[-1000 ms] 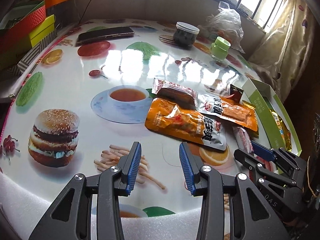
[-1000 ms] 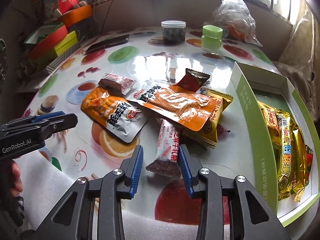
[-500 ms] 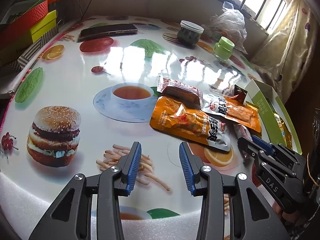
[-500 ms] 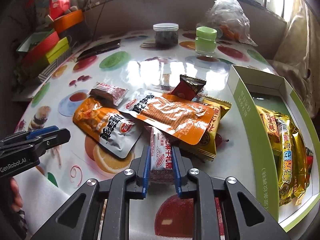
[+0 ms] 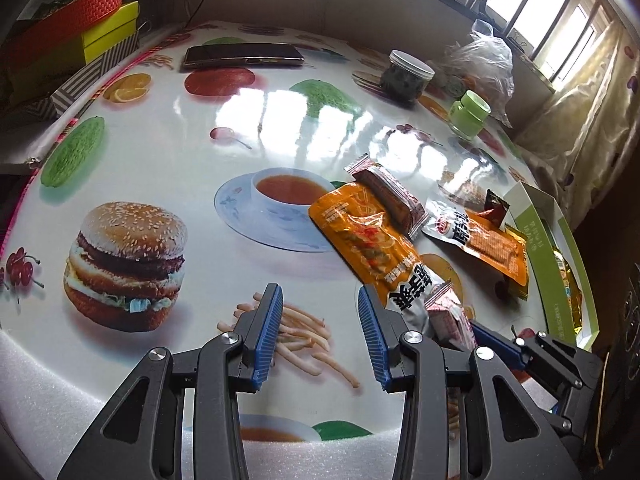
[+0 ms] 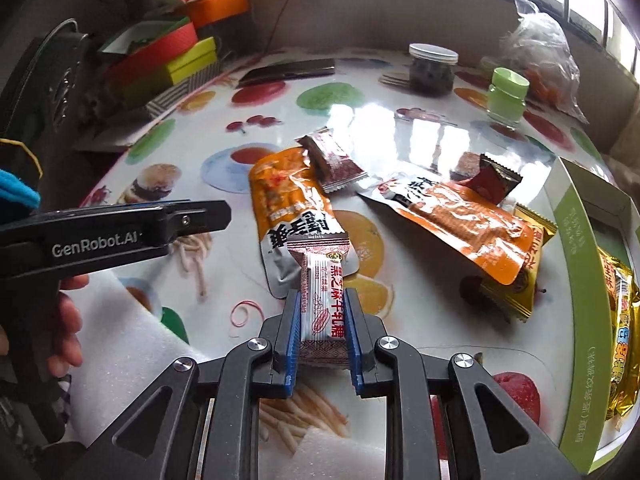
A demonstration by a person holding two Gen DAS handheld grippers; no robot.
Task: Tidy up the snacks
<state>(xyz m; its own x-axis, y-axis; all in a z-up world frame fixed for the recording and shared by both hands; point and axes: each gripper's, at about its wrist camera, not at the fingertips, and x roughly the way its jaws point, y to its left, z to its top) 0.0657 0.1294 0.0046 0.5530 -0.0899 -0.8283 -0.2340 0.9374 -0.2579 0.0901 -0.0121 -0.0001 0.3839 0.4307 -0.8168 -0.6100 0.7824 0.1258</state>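
My right gripper [image 6: 322, 300] is shut on a white and dark red candy bar [image 6: 322, 280] and holds it lifted above the table; the bar also shows in the left wrist view [image 5: 448, 316]. On the table lie a large orange pouch [image 6: 290, 204], a second orange pouch [image 6: 460, 216], a brown wafer pack [image 6: 334, 164], a small dark red packet [image 6: 496, 178] and a gold packet [image 6: 520, 276]. The green-and-white box [image 6: 576, 280] at the right holds several yellow snack packs [image 6: 620, 320]. My left gripper [image 5: 320, 320] is open and empty above the printed fries.
A phone [image 5: 242, 54], a dark jar with a white lid [image 5: 408, 80], a green jar [image 5: 468, 114] and a plastic bag [image 5: 486, 62] stand at the table's far side. Stacked coloured boxes [image 5: 80, 24] stand at the far left. White foam [image 6: 132, 360] edges the near side.
My right gripper closed on the candy bar and lifted it off the table toward me. My left gripper stayed open and shifted slightly.
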